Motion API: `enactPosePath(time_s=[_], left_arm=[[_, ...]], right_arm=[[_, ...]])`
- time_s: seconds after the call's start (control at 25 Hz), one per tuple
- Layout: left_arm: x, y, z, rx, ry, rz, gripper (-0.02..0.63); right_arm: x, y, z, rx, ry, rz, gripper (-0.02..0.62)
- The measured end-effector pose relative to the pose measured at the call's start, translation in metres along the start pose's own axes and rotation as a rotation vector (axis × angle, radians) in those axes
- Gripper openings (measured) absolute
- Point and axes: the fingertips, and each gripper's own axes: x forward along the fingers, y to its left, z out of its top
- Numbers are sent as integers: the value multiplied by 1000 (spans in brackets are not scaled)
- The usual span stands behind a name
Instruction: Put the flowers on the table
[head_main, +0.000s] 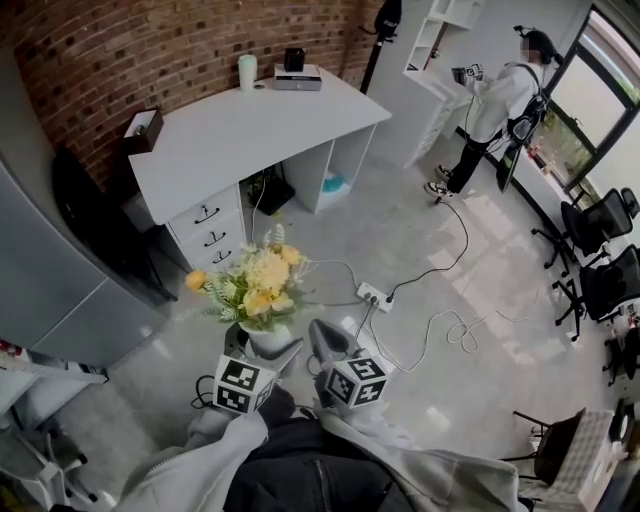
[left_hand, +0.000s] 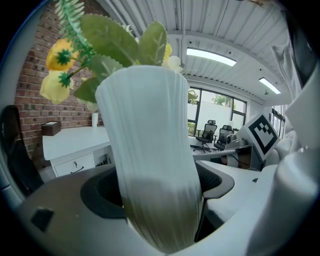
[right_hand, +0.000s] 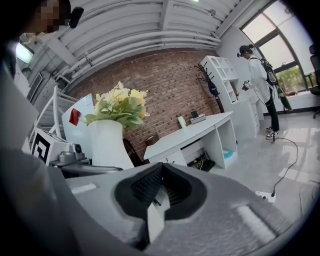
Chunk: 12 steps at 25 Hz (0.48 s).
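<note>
Here, the flowers are held above the grey floor, well short of the table.

At the left stands the white table with drawers (head_main: 250, 130) against a red brick wall, a small brown box (head_main: 143, 128) on its left end. Nearer the camera, the left gripper (head_main: 265, 355) is clamped on the lower part of a white ribbed vase (left_hand: 150, 150), which stands upright between its jaws, with yellow and cream flowers with green leaves (head_main: 258, 280) on top. Just right of it, apart from the vase, the right gripper (head_main: 325, 340) has its jaws pressed together on nothing. Further right a white power strip (head_main: 375, 296) lies on the floor, and a person (head_main: 495, 100) stands by white shelves.
</note>
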Motion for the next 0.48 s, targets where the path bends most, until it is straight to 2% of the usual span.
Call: enactPosePath(time_s=[0.48], left_arm=[[23, 78, 19, 11, -31, -20, 425]], right_arm=[[76, 6, 14, -21, 9, -10, 0]])
